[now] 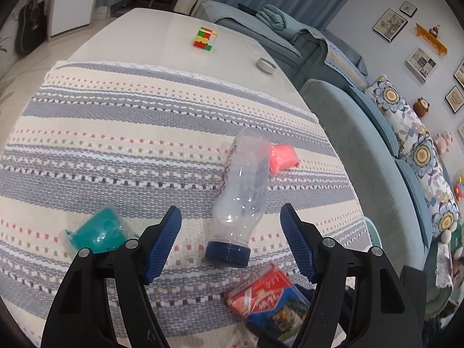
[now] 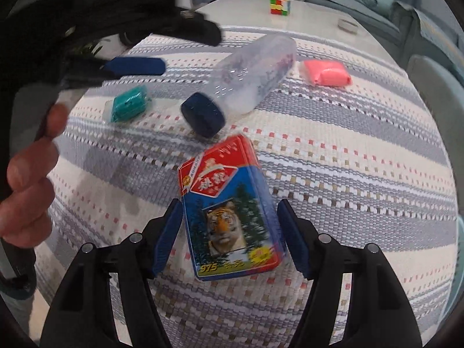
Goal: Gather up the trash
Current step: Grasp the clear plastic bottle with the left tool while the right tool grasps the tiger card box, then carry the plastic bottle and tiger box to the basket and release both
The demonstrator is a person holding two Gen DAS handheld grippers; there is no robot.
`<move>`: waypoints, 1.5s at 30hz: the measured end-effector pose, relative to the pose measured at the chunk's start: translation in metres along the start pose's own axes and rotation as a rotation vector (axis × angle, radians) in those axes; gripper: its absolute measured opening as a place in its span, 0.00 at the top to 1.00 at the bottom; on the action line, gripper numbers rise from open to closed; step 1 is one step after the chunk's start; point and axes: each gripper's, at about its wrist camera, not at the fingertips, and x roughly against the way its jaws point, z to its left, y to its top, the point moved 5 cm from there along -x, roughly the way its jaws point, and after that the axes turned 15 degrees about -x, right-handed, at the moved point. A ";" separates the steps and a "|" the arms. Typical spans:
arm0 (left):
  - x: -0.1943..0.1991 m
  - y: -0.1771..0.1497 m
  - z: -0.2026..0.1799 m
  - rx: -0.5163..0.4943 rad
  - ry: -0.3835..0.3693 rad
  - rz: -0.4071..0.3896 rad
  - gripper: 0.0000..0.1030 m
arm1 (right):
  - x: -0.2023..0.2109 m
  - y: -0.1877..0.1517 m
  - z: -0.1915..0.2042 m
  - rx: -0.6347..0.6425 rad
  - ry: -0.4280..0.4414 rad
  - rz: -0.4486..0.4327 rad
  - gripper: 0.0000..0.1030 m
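A clear plastic bottle (image 1: 242,185) with a dark blue cap (image 1: 228,253) lies on the striped cloth; it also shows in the right wrist view (image 2: 252,72). My left gripper (image 1: 231,213) is open, its fingers either side of the bottle's neck end, above it. A red and blue tiger-print packet (image 2: 232,220) lies between the open fingers of my right gripper (image 2: 230,213); it also shows in the left wrist view (image 1: 269,298). A teal pouch (image 1: 100,233) (image 2: 129,103) and a pink pouch (image 1: 282,158) (image 2: 326,72) lie on the cloth.
A Rubik's cube (image 1: 205,38) and a white lid (image 1: 266,65) sit on the white table (image 1: 150,34) beyond the striped cloth (image 1: 116,133). A teal chair back (image 1: 365,156) and a sofa (image 1: 411,133) stand at the table's right. The left gripper and hand (image 2: 87,66) cross the right wrist view.
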 end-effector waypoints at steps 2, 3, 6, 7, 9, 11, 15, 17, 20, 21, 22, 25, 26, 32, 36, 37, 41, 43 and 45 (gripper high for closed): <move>-0.003 -0.003 0.000 0.005 -0.008 0.004 0.34 | -0.002 -0.006 0.004 0.012 0.021 0.021 0.38; -0.004 -0.005 0.001 0.009 -0.007 0.006 0.34 | -0.002 -0.007 0.005 0.017 0.023 0.024 0.38; -0.007 -0.008 0.003 0.023 -0.012 0.009 0.34 | -0.004 -0.007 0.005 0.035 -0.008 0.013 0.38; -0.007 -0.009 0.004 0.024 -0.012 0.010 0.34 | -0.006 -0.006 0.007 0.034 -0.014 0.015 0.38; -0.008 -0.008 0.003 0.023 -0.012 0.010 0.34 | -0.008 -0.006 0.005 0.036 -0.031 0.018 0.44; -0.009 -0.007 0.002 0.019 -0.013 0.009 0.34 | -0.010 -0.003 0.007 0.035 -0.051 0.010 0.45; -0.017 0.001 -0.003 -0.005 -0.010 0.016 0.34 | 0.002 0.006 -0.010 -0.027 -0.086 -0.045 0.45; -0.026 0.007 -0.007 -0.027 0.009 0.028 0.30 | 0.009 0.016 -0.031 -0.084 -0.105 -0.080 0.45; -0.041 0.013 -0.011 -0.072 0.075 0.060 0.27 | 0.017 0.028 -0.058 -0.162 -0.123 -0.110 0.45; -0.048 0.016 -0.014 -0.094 0.093 0.074 0.27 | 0.018 0.032 -0.067 -0.190 -0.121 -0.111 0.45; -0.054 0.018 -0.017 -0.112 0.108 0.088 0.27 | 0.019 0.034 -0.076 -0.222 -0.118 -0.113 0.45; -0.069 0.021 -0.023 -0.154 0.151 0.124 0.29 | 0.025 0.040 -0.089 -0.255 -0.136 -0.127 0.45; -0.073 0.021 -0.024 -0.161 0.164 0.137 0.32 | 0.027 0.041 -0.091 -0.266 -0.139 -0.131 0.45; -0.084 0.017 -0.024 -0.178 0.209 0.175 0.54 | 0.033 0.036 -0.098 -0.309 -0.151 -0.133 0.45; -0.064 0.015 -0.035 -0.155 0.118 0.093 0.54 | 0.046 0.041 -0.104 -0.348 -0.133 -0.181 0.45; -0.055 0.015 -0.041 -0.155 0.085 0.061 0.55 | 0.055 0.043 -0.108 -0.367 -0.125 -0.204 0.45; -0.022 0.025 -0.081 -0.203 -0.009 -0.034 0.55 | 0.089 0.051 -0.132 -0.460 -0.111 -0.307 0.45; -0.008 0.033 -0.106 -0.231 -0.047 -0.065 0.55 | 0.114 0.054 -0.150 -0.514 -0.111 -0.373 0.45; 0.001 0.043 -0.133 -0.266 -0.076 -0.094 0.55 | 0.142 0.056 -0.174 -0.566 -0.116 -0.447 0.45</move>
